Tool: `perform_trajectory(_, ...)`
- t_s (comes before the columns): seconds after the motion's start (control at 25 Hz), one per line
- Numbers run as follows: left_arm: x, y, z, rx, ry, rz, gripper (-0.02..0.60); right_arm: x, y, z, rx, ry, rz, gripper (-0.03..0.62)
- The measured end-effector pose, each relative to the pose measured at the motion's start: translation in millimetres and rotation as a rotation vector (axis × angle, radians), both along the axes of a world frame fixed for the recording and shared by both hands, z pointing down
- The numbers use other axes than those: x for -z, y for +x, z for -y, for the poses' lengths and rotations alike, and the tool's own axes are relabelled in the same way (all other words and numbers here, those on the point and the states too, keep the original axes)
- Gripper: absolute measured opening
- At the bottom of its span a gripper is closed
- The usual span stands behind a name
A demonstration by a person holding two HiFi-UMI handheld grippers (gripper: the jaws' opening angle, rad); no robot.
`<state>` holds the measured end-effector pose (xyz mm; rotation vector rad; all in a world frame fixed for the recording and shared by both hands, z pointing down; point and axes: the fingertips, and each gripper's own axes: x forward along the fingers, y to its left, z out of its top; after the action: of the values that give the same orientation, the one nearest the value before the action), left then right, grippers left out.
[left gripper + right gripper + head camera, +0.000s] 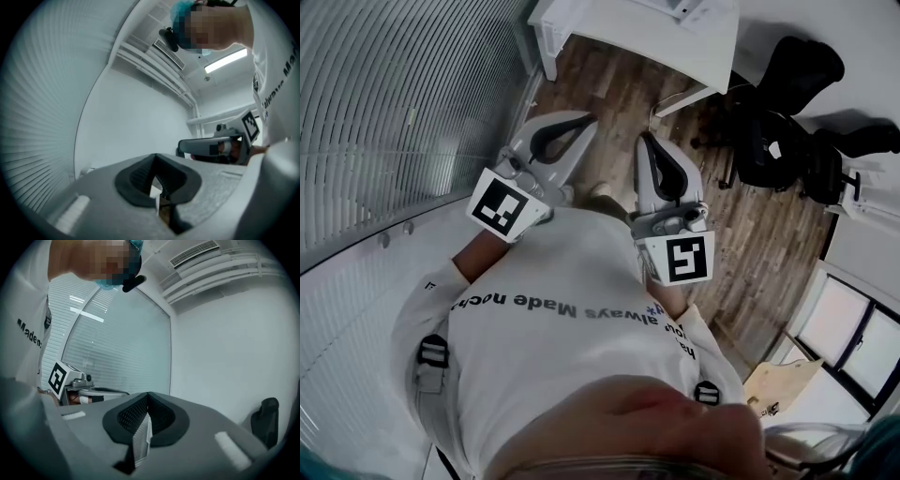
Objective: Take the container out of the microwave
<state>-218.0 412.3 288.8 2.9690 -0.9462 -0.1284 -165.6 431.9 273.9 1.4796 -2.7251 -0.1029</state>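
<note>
The person holds the left hand-held gripper [572, 127] and the right hand-held gripper [652, 150] side by side just in front of the white shirt [562, 347]. Both point level and away from the shirt. This looks like a carrying posture and not a reach, with nothing near enough to grasp. In the left gripper view the two jaws of the left hand-held gripper [157, 190] are pressed fully together with nothing between them. The right gripper view shows the same for the right hand-held gripper [143, 427]: its ribbed pads meet and it is empty. My judgement is that the jaws are kept closed because there is no object to take yet. Neither the container nor the microwave appears in any view, so I cannot say where they stand. Ahead of the shirt, past the gripper tips, lies only wooden floor [609, 84], and well beyond the shirt stands a white bench [675, 37]. Black office chairs [787, 112] are to the right of the shirt and well apart from it, and a wall of blinds [394, 94] runs along its left. The task seems not started: the person must first come to the microwave, and its door may need opening before any grasp.
</note>
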Motion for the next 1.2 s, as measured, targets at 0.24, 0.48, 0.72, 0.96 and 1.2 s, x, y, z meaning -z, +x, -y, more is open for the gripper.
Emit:
perform_trajectory(0.24, -6, 2, 16, -0.008, -0.017, 0.008, 0.005, -4, 5, 18, -0.015, -0.007, 0.004, 0.002)
perform_trajectory(0.48, -9, 28, 43, -0.016, -0.02, 0.023, 0.004, -10, 32, 45, -0.027, -0.018, 0.026, 0.002)
perform_trajectory(0.72, -18, 87, 100, -0.046, -0.016, 0.04, 0.004, -17, 91, 99, -0.06, -0.007, 0.044, 0.002)
perform_trajectory(0.96, -8, 167, 155, -0.086, -0.006, 0.05, 0.003, -13, 169, 153, -0.092, -0.011, 0.051, 0.002)
perform_trajectory(1.2, -8, 238, 193, -0.119, 0.002, 0.054, 0.003, -12, 241, 191, -0.125, 0.004, 0.057, 0.002)
